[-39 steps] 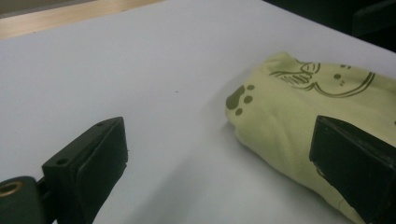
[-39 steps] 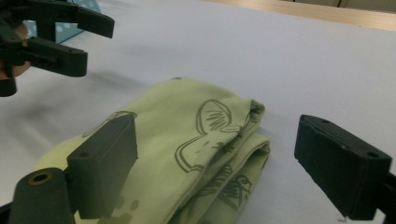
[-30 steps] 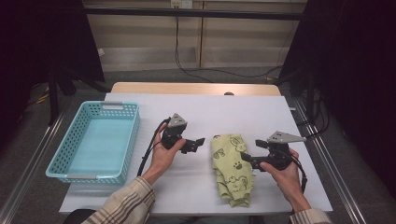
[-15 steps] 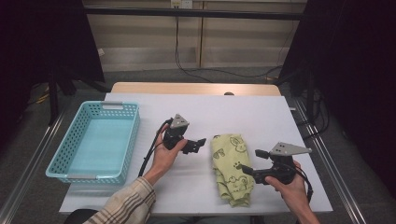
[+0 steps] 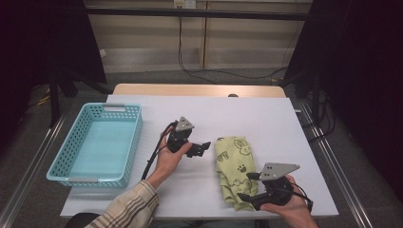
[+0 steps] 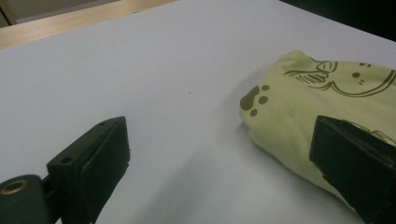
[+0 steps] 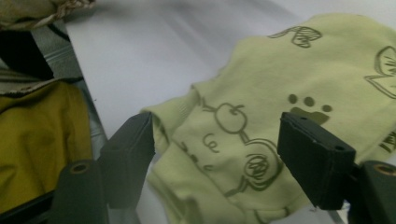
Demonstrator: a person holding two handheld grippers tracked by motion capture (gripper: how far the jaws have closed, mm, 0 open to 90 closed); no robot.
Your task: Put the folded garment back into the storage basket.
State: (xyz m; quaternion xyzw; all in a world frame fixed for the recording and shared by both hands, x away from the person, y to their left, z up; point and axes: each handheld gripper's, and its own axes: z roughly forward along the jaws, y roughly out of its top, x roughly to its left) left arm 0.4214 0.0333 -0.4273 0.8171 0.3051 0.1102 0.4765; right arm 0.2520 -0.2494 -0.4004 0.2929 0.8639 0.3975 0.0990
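A folded pale-green cloth printed with animals and paw marks lies on the white table, right of centre. My right gripper is at the cloth's near end, pointing left. Its jaws have just been closing and now straddle the cloth's near corner without clamping it; the right gripper is open. My left gripper is held just left of the cloth, pointing at it. In its own view the left gripper stands wide open, with the cloth's edge ahead of its right-hand jaw.
A light-blue plastic basket, with nothing in it, stands on the table's left side. A wooden strip runs along the table's far edge. A plaid sleeve comes in at the bottom. Cables hang behind the table.
My right gripper has moved toward the table's near edge, along the cloth to its near end, and its jaws have narrowed around the corner. The left gripper has stayed put.
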